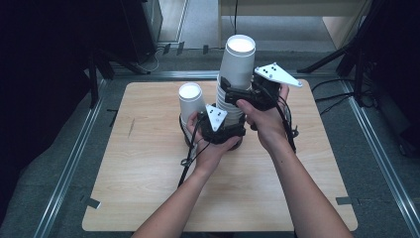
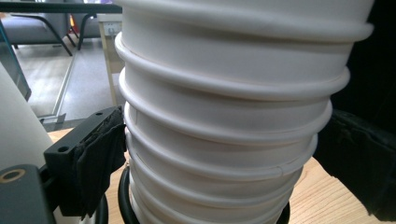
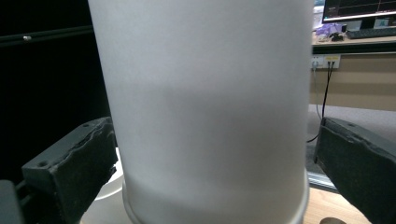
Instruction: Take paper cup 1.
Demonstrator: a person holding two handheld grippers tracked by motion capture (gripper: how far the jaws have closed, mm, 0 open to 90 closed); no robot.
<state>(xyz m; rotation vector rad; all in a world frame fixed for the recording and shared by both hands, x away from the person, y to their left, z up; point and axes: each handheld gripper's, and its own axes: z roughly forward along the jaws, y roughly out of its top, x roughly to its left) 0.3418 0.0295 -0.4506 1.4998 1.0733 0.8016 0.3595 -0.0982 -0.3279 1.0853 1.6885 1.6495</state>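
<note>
A tall stack of white paper cups [image 1: 228,106] stands mid-table. My left gripper [image 1: 232,133] is low on the stack; in the left gripper view its jaws press both sides of the ribbed rims [image 2: 224,140], so it is shut on the stack. Higher up, my right gripper [image 1: 234,94] holds the top cup [image 1: 238,59]. In the right gripper view, that cup's smooth wall [image 3: 205,102] sits between the two jaws, above the rim of the cup below. A single white cup [image 1: 191,100] stands just left of the stack, behind my left hand, and its wall [image 2: 14,130] shows at the left edge.
The wooden table [image 1: 148,188] has bare surface all around the cups. Metal rails [image 1: 69,163] border it left and right. Black stands [image 1: 99,64] and cables lie beyond the far corners. A desk with a monitor [image 3: 359,14] is in the background.
</note>
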